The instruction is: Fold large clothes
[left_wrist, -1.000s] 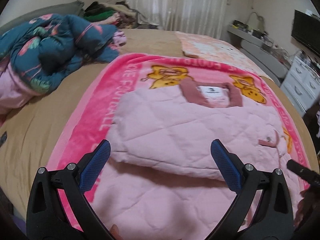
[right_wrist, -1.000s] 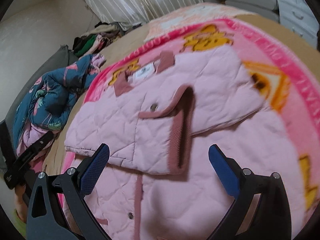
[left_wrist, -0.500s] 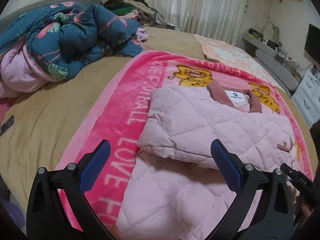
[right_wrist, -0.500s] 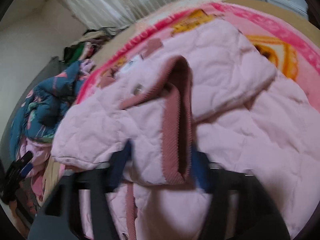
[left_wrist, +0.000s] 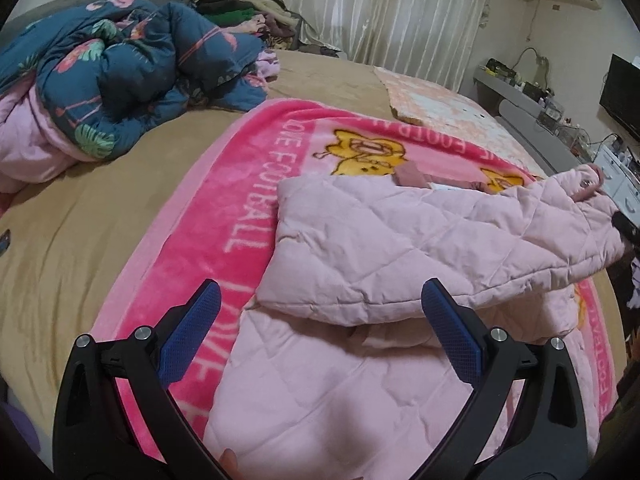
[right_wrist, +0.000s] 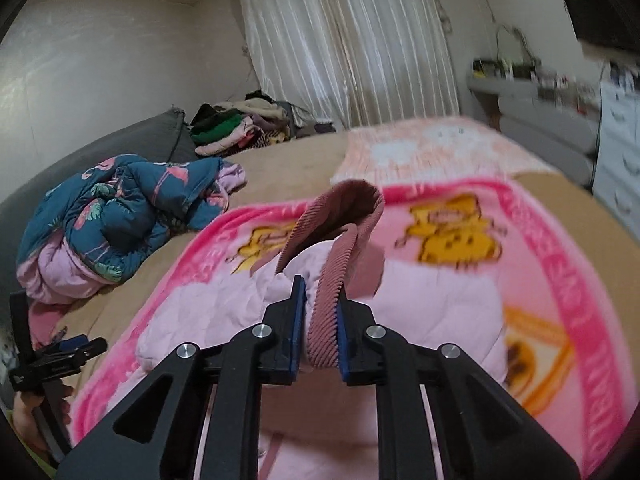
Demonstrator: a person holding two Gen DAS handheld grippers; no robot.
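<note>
A: Which step? The right gripper (right_wrist: 320,316) pinches the jacket (left_wrist: 420,240) by its ribbed cuff (right_wrist: 332,276), lifting the sleeve off the blanket (left_wrist: 208,216) mid-bed.

B: Next, I'd judge, carry it across the body. The left gripper (left_wrist: 320,328) hangs spread, holding nothing.

A: Only the right view shows the pinch; the left shows the whole fold.

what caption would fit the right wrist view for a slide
Right gripper shut on the ribbed cuff of a pink quilted jacket, lifting it above the pink blanket.
</note>
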